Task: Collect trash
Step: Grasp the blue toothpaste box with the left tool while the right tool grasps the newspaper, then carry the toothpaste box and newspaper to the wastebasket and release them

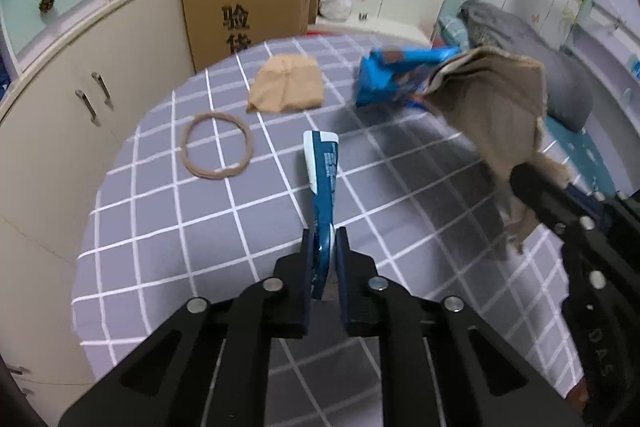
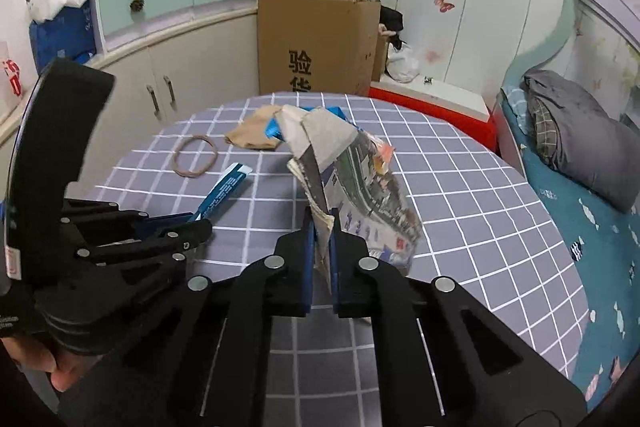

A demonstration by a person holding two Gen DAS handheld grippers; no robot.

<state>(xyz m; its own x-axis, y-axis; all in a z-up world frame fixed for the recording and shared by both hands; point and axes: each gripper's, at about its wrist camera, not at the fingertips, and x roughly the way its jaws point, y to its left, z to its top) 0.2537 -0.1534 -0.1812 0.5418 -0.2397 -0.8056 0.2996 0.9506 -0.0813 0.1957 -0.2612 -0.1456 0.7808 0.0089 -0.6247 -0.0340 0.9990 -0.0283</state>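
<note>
Left gripper (image 1: 323,251) jaws pinching a blue-and-white wrapper (image 1: 323,179), held up over the middle of the checkered desk (image 1: 168,227). Right gripper (image 2: 323,231) jaws clamped on a crumpled newspaper (image 2: 360,187), lifted off the desk too. Still lying near the far edge: tan rag (image 1: 286,89), blue packet (image 1: 384,77), brown ring (image 1: 218,151). Cardboard box (image 2: 316,43) right behind that far edge, cabinets (image 2: 180,83) hugging the left side, bed (image 2: 580,195) tight on the right. Plenty of bare checkered cloth in front.
</note>
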